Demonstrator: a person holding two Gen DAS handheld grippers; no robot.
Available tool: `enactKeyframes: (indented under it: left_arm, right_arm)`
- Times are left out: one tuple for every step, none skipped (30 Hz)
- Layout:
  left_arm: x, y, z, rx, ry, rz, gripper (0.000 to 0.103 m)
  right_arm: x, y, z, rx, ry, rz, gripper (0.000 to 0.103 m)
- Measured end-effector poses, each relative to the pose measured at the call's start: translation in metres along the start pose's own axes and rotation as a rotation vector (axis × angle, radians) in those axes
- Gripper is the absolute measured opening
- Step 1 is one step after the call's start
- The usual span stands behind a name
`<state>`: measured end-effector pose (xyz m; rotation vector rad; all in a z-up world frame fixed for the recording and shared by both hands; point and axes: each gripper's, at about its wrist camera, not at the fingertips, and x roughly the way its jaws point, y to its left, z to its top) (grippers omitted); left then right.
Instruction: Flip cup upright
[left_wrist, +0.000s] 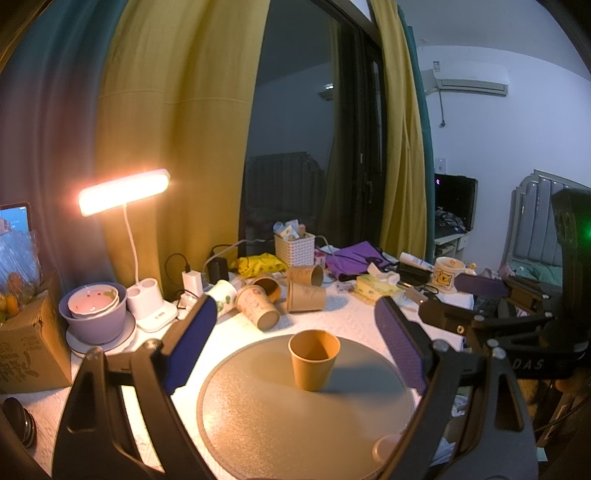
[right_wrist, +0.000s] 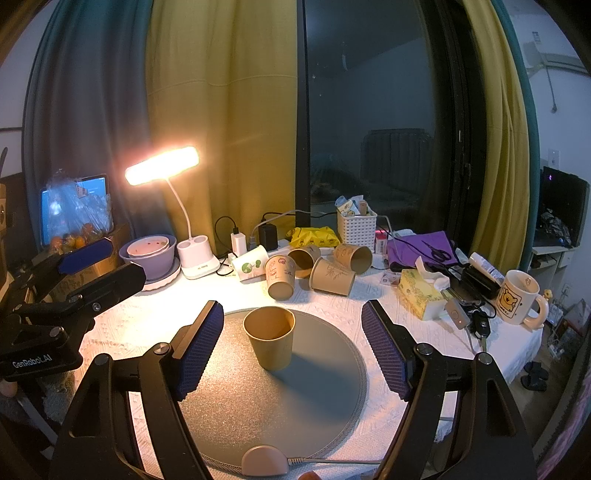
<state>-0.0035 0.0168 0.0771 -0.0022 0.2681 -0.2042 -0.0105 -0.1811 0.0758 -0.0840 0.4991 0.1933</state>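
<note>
The surface (right_wrist: 369, 306) wears a white textured cloth, with a round grey mat (right_wrist: 258, 398) in the middle. A lit desk lamp (right_wrist: 162, 170) glows at the back, before yellow curtains (right_wrist: 221, 110) and a dark window (right_wrist: 369, 110). The paper cup (right_wrist: 269, 338) stands upright on the mat, mouth up. Behind it several cups (right_wrist: 321, 267) lie tipped on their sides. My left gripper (left_wrist: 295, 321) has its jaws wide, the cup between them but untouched. My right gripper (right_wrist: 293, 325) is likewise spread, empty. My left view alone shows an air conditioner (left_wrist: 469, 79) and a bed (left_wrist: 535, 236); my right view alone shows a pair of slippers (right_wrist: 533, 374) on the floor.
</note>
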Motion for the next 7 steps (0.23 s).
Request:
enactKeyframes:
  left_arm:
    - [-0.0002, 0.0, 0.0001, -0.001, 0.0, 0.0, 0.088]
    - [-0.0001, -0.0001, 0.0001, -0.001, 0.0, 0.0, 0.088]
    - [-0.0001, -0.0002, 0.0002, 0.0, 0.001, 0.001, 0.088]
    - [-0.0001, -0.0001, 0.0002, -0.001, 0.001, 0.0, 0.088]
    - [-0.0009, -0.001, -0.0002, -0.001, 0.001, 0.0, 0.088]
    - [-0.0009, -0.001, -0.0001, -0.001, 0.0, 0.0, 0.088]
    - [-0.0008, -0.0009, -0.0001, -0.001, -0.001, -0.001, 0.088]
  right_arm:
    - [0.0001, -0.0002, 0.0003, 0.0, 0.0, 0.0, 0.08]
    - [0.0, 0.0, -0.0002, 0.001, 0.0, 0.0, 0.08]
    - [0.0003, -0.0003, 0.0007, 0.001, 0.001, 0.0, 0.08]
    - [0.0001, -0.0004, 0.0007, 0.0, 0.0, 0.0, 0.08]
    - [0.0001, -0.0003, 0.0006, 0.0, 0.0, 0.0, 0.08]
    - [0.0002, -0.0003, 0.0005, 0.0, 0.0, 0.001, 0.08]
    - [0.0003, -0.0003, 0.0009, 0.0, 0.001, 0.0, 0.08]
